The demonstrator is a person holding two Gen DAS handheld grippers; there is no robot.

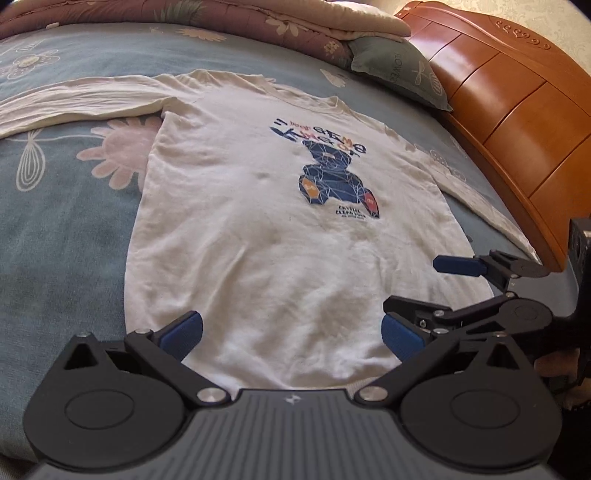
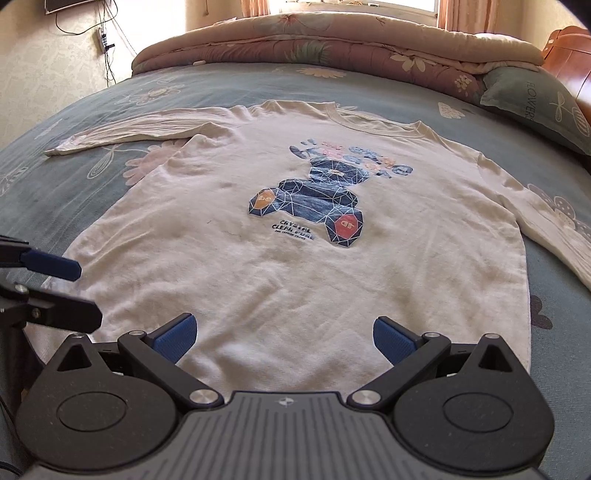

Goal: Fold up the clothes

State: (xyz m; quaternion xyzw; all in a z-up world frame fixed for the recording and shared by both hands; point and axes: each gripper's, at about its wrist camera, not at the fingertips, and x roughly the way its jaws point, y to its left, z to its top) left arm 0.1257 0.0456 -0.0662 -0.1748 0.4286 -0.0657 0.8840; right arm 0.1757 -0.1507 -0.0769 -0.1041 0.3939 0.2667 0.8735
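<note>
Shirt (image 2: 295, 258): spread flat, print up, on the bed (image 2: 110, 96), sleeves out.
Left hand-held gripper (image 1: 291, 334): released, over the hem.
Right hand-held gripper (image 2: 282, 338): released, over the hem.

Shirt (image 2: 295, 258) hem hidden behind claw body, right sleeve (image 2: 561, 236) cuff cut off — small print unreadable

Home bedroom. Bed (image 2: 92, 110) with blue floral sheet, folded quilt (image 2: 332, 48) piled at far edge, green pillow (image 2: 535, 107), carved orange wooden headboard (image 1: 517, 122). Curtained window (image 2: 332, 5) behind, patterned wallpaper (image 2: 44, 55), cables hanging down the wall (image 2: 105, 40).
</note>
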